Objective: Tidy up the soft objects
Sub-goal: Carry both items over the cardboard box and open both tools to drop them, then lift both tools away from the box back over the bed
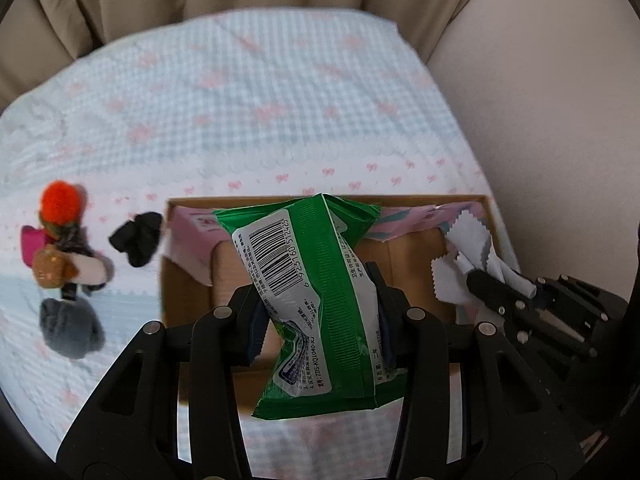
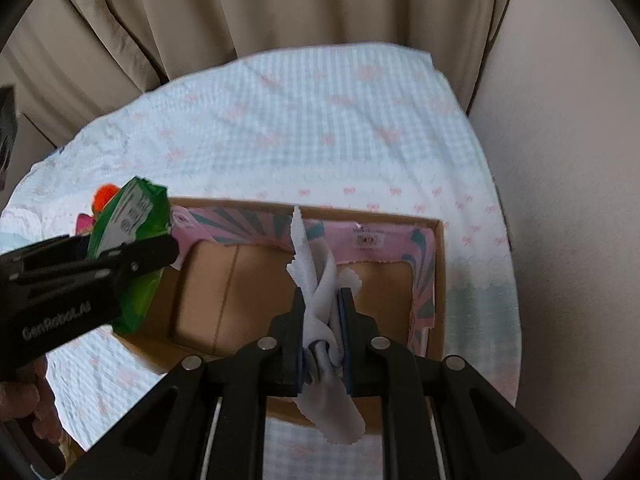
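Observation:
My left gripper (image 1: 318,312) is shut on a green tissue pack (image 1: 316,304) and holds it over the left part of an open cardboard box (image 1: 188,292). My right gripper (image 2: 322,300) is shut on a pale grey cloth with zigzag edges (image 2: 320,280), held over the right half of the box (image 2: 438,280). The cloth (image 1: 468,252) and right gripper (image 1: 496,292) also show in the left wrist view. The green pack (image 2: 136,240) and left gripper (image 2: 132,260) show at the left of the right wrist view. A pink patterned cloth (image 2: 360,240) drapes along the box's inner rim.
On the checked bedspread (image 1: 260,100) left of the box lie a black cloth (image 1: 138,240), a doll with an orange pompom (image 1: 60,204), and a dark grey soft bundle (image 1: 70,330). Beige curtains (image 2: 280,8) hang behind, and a plain wall (image 2: 560,160) stands at the right.

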`<control>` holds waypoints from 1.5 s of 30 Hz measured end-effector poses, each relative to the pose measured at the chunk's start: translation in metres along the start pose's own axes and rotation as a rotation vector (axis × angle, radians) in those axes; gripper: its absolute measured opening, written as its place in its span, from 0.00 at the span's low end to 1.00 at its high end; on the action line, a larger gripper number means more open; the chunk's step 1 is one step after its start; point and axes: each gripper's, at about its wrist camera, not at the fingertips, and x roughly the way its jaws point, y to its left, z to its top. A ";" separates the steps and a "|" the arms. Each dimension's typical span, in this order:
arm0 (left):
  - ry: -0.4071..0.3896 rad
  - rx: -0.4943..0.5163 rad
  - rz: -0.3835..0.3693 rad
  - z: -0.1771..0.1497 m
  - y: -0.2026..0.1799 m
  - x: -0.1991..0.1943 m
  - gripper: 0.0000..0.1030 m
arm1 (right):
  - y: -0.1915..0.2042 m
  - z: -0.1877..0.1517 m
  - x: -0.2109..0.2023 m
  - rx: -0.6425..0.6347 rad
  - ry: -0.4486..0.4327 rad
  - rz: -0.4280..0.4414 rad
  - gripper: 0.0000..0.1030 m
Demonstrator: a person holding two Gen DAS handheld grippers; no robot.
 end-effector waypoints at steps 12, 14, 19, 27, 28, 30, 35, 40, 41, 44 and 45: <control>0.177 -0.053 0.023 0.005 -0.001 0.079 0.39 | -0.018 -0.003 0.059 -0.038 0.118 0.028 0.13; 0.180 -0.061 0.029 0.007 0.000 0.082 0.41 | -0.017 -0.004 0.064 -0.054 0.135 0.040 0.13; 0.154 -0.066 0.050 0.014 0.003 0.075 1.00 | -0.013 -0.010 0.073 -0.096 0.172 0.060 1.00; 0.154 -0.079 0.035 0.015 0.011 0.063 1.00 | -0.010 -0.018 0.065 -0.071 0.127 0.105 1.00; 0.151 -0.078 0.036 0.014 0.010 0.061 1.00 | -0.010 -0.018 0.063 -0.070 0.120 0.106 1.00; 0.145 -0.078 0.028 0.013 0.011 0.056 1.00 | -0.007 -0.017 0.058 -0.078 0.112 0.097 1.00; 0.111 -0.083 0.003 0.010 0.010 0.032 1.00 | 0.001 -0.015 0.039 -0.093 0.085 0.086 1.00; 0.055 -0.059 0.008 0.006 0.008 -0.008 1.00 | 0.008 -0.014 0.009 -0.086 0.035 0.074 1.00; 0.046 -0.059 0.008 0.006 0.007 -0.016 1.00 | 0.010 -0.014 0.002 -0.085 0.025 0.068 1.00; 0.010 -0.055 0.006 0.001 0.007 -0.046 1.00 | 0.015 -0.014 -0.022 -0.091 -0.006 0.055 1.00; -0.005 -0.049 0.010 -0.001 0.007 -0.059 1.00 | 0.017 -0.014 -0.031 -0.092 -0.019 0.050 1.00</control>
